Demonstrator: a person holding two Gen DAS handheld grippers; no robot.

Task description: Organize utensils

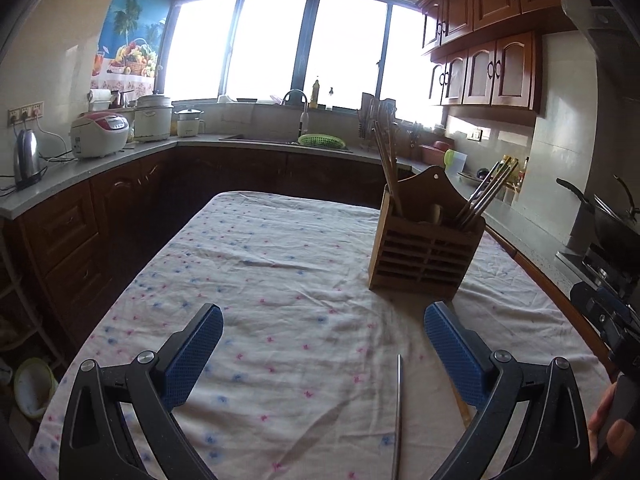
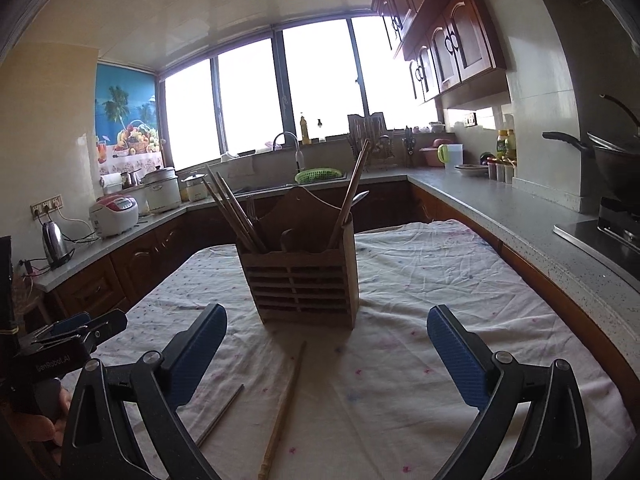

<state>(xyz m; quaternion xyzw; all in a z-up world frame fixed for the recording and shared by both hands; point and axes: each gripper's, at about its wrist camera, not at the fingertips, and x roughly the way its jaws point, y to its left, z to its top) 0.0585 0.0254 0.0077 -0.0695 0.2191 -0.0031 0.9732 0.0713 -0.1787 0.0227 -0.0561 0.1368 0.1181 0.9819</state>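
A wooden utensil holder [image 1: 426, 246] stands on the cloth-covered table [image 1: 260, 272], holding several chopsticks; it also shows in the right wrist view [image 2: 304, 276]. A metal chopstick [image 1: 398, 416] lies on the cloth between my left gripper's fingers, near the right one. In the right wrist view a wooden chopstick [image 2: 284, 404] and the metal chopstick [image 2: 222, 414] lie in front of the holder. My left gripper [image 1: 323, 322] is open and empty above the cloth. My right gripper [image 2: 326, 322] is open and empty, facing the holder. The left gripper [image 2: 76, 336] shows at the left edge.
Dark wood counters surround the table on three sides. A kettle [image 1: 26, 156] and rice cookers [image 1: 100, 134] stand on the left counter, a sink with a green basket [image 1: 322, 141] at the back, and a wok on a stove [image 1: 612, 224] at the right.
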